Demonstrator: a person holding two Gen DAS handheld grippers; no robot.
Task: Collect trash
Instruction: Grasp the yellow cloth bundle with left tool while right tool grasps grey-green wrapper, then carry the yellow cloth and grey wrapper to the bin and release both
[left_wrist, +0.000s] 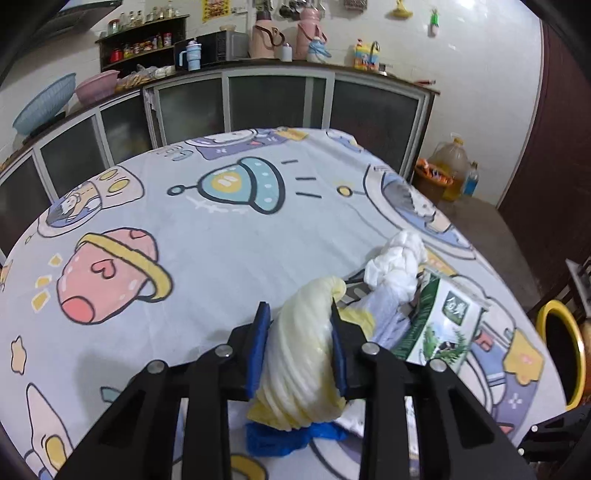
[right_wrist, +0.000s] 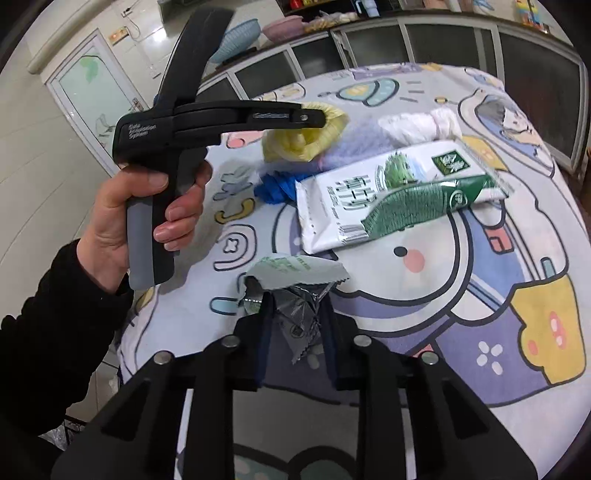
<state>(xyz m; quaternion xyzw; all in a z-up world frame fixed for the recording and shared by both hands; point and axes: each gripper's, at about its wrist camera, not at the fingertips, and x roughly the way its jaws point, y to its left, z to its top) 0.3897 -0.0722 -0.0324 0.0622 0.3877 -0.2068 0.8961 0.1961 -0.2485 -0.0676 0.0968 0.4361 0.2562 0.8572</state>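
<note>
Both hand-held grippers are clamped on trash. Seen from its own wrist camera, the left hand-held gripper (left_wrist: 298, 338) angles down at the tabletop (left_wrist: 155, 221), its blue pads squeezing a twisted pale-yellow plastic bag (left_wrist: 303, 354) from both sides. In the right wrist view, a hand (right_wrist: 122, 218) in a black sleeve (right_wrist: 55, 332) grips that tool's grey-and-black pistol handle, fingers curled round the front and thumb across the side; the tool's body juts out level over the yellow bag. Small pale lettering is printed on the side of the body, too blurred to read.

The right hand-held gripper (right_wrist: 293, 314) also points down at the tabletop, its jaws narrowed on a crumpled silver foil wrapper (right_wrist: 299, 306) with a zigzag torn edge. The wrapper's upper flap shows faint green print, not legible.

Beyond it on the cartoon-printed cloth lies a white-and-green packet (right_wrist: 388, 195), bearing a green diamond badge with white characters, a barcode near one end and grass artwork; I cannot read the characters. A crumpled blue bag (right_wrist: 273, 188) lies just beside the packet, and a knotted white bag (right_wrist: 421, 125) lies just behind it.
</note>
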